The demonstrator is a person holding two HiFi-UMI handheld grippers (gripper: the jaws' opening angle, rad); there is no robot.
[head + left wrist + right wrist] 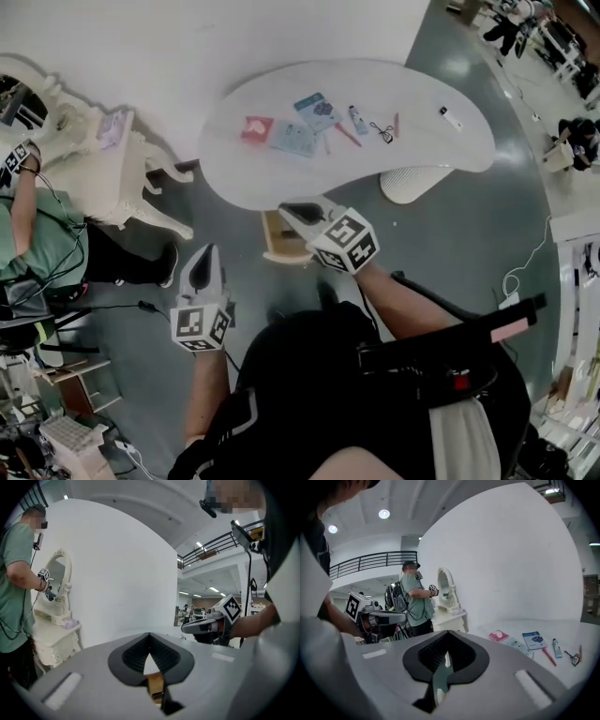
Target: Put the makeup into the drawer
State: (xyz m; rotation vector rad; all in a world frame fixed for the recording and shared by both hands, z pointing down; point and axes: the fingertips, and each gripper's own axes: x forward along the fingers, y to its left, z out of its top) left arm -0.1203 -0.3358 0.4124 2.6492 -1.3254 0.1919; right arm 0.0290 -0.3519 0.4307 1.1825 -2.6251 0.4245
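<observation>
While neither gripper holds anything, the left gripper [207, 251] and right gripper [287, 209] each keep their dark ribbed jaws pressed together; the makeup [295, 139] lies loose on the smooth, white, kidney-shaped tabletop [450, 141]: flat pink and blue packets, a slim tube [359, 119], a thin red pencil [347, 134]; glossy grey-green floor [469, 234]; curved white wall [187, 37]; an ornate cream vanity [103, 159] at the left.
</observation>
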